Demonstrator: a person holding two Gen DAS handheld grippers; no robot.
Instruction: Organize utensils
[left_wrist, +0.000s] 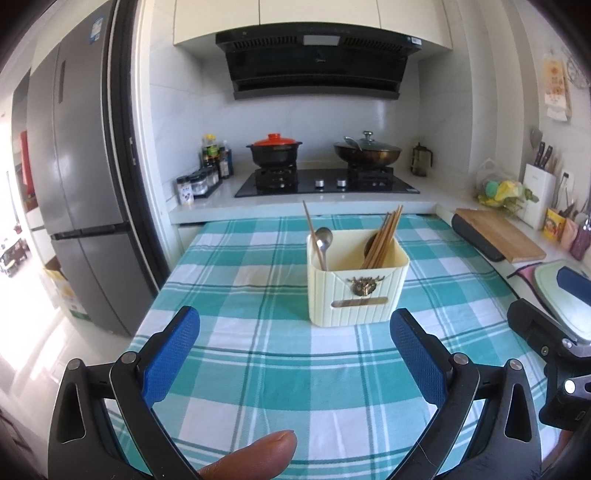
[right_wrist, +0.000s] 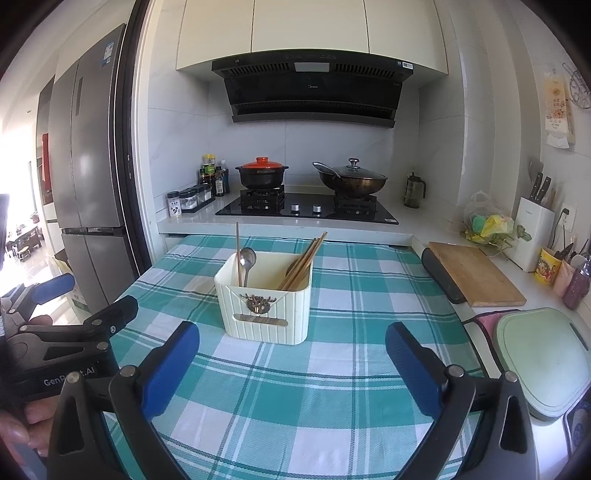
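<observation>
A cream ribbed utensil holder (left_wrist: 356, 291) (right_wrist: 266, 314) stands on the teal checked tablecloth (left_wrist: 258, 369) (right_wrist: 295, 387). Inside it a metal spoon (left_wrist: 322, 240) (right_wrist: 246, 260) and one chopstick (left_wrist: 312, 230) (right_wrist: 238, 251) lean on the left, and a bundle of wooden chopsticks (left_wrist: 384, 236) (right_wrist: 304, 258) leans on the right. My left gripper (left_wrist: 293, 332) is open and empty, in front of the holder. My right gripper (right_wrist: 291, 350) is open and empty, in front of the holder and slightly to its right. Each gripper's body shows at the edge of the other's view.
A gas hob (left_wrist: 327, 182) with a red-lidded pot (left_wrist: 274, 149) and a lidded wok (left_wrist: 367, 151) lies beyond the table. A wooden board (right_wrist: 476, 273), green board (right_wrist: 539, 358) and knife block (right_wrist: 532, 232) sit right. A fridge (left_wrist: 81, 177) stands left.
</observation>
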